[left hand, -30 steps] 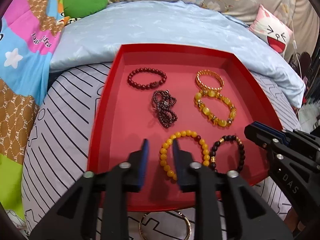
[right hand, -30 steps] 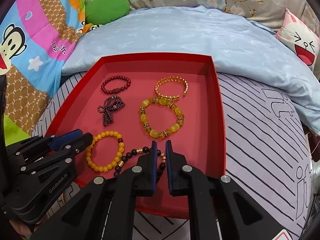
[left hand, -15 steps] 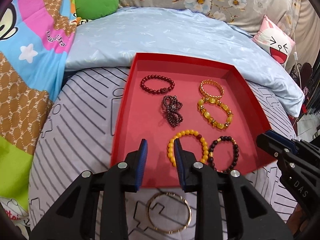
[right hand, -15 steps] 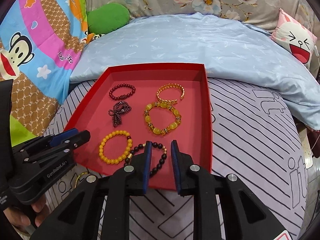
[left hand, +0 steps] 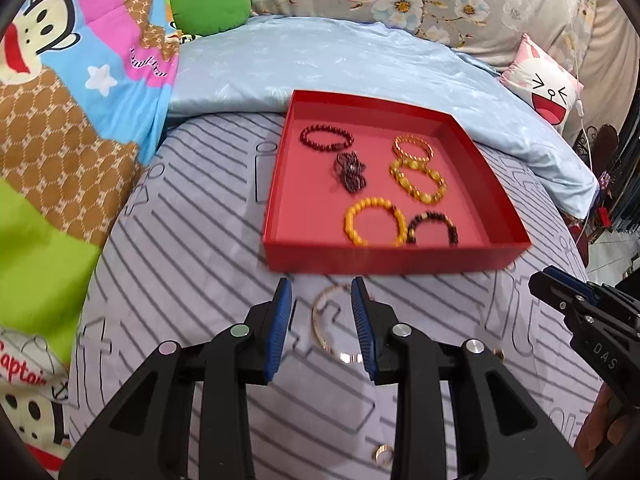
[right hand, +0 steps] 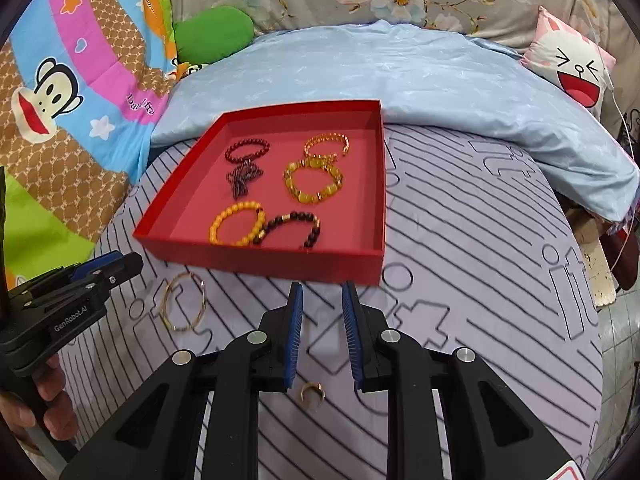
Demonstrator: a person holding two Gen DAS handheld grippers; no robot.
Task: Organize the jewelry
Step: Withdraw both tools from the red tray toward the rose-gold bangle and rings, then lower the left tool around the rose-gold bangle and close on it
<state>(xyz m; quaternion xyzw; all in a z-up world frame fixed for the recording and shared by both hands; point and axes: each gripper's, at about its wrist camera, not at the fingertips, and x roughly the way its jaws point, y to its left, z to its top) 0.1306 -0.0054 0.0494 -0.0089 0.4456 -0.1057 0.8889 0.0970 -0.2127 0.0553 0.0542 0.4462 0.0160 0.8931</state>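
A red tray (left hand: 384, 258) (right hand: 260, 256) lies on the striped bedsheet and holds several bead bracelets, among them a yellow one (left hand: 374, 226) (right hand: 236, 224) and a dark one (left hand: 434, 227) (right hand: 294, 228). A thin gold bangle (left hand: 332, 326) (right hand: 184, 306) lies on the sheet just in front of the tray. My left gripper (left hand: 322, 296) is open and empty, its fingers either side of the bangle, above it. A small gold ring (right hand: 311, 392) (left hand: 382, 456) lies on the sheet. My right gripper (right hand: 322, 292) is open and empty, above the ring.
A light blue quilt (left hand: 340, 68) lies behind the tray. A cartoon blanket (left hand: 72, 92) is at the left with a green cushion (left hand: 210, 10). A pink cat pillow (left hand: 548, 92) is at the far right, near the bed's edge.
Both grippers have pulled back from over the tray to the sheet in front of it and opened wider. The gold bangle and ring have come into view.
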